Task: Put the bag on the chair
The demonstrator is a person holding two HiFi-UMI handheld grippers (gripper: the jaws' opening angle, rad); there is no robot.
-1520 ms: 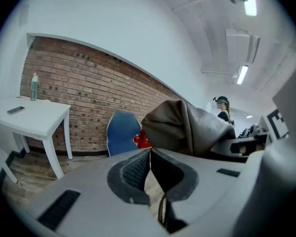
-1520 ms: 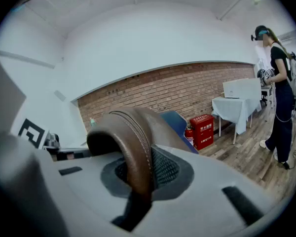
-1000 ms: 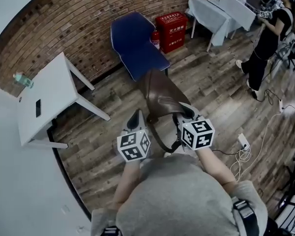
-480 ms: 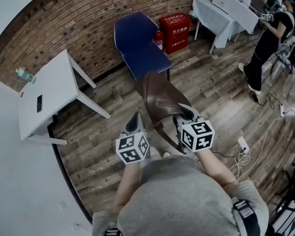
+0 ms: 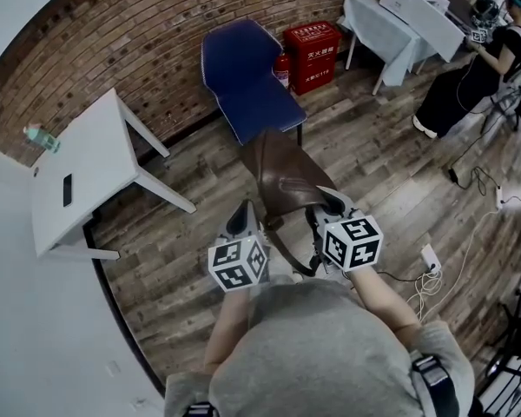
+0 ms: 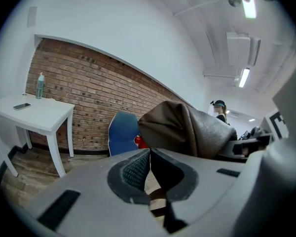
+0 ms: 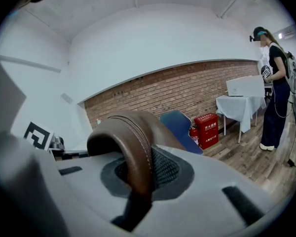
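Ahead, the blue chair [image 5: 247, 76] stands against the brick wall, with a red fire-extinguisher box [image 5: 313, 46] just beside it. On my left a white desk [image 5: 74, 176] carries a bottle [image 5: 36, 137] and a phone [image 5: 67, 189]. Far right, a person [image 5: 473, 72] stands by a cloth-covered desk [image 5: 373, 20].

The brown leather bag [image 5: 286, 176] hangs over the wooden floor, short of the chair; I cannot see inside it. Its strap [image 7: 133, 147] runs between the right gripper's [image 5: 328, 205] fingers, which are clamped narrow on it. The left gripper [image 5: 241, 220], just beside the bag, has its fingers pressed together on nothing.
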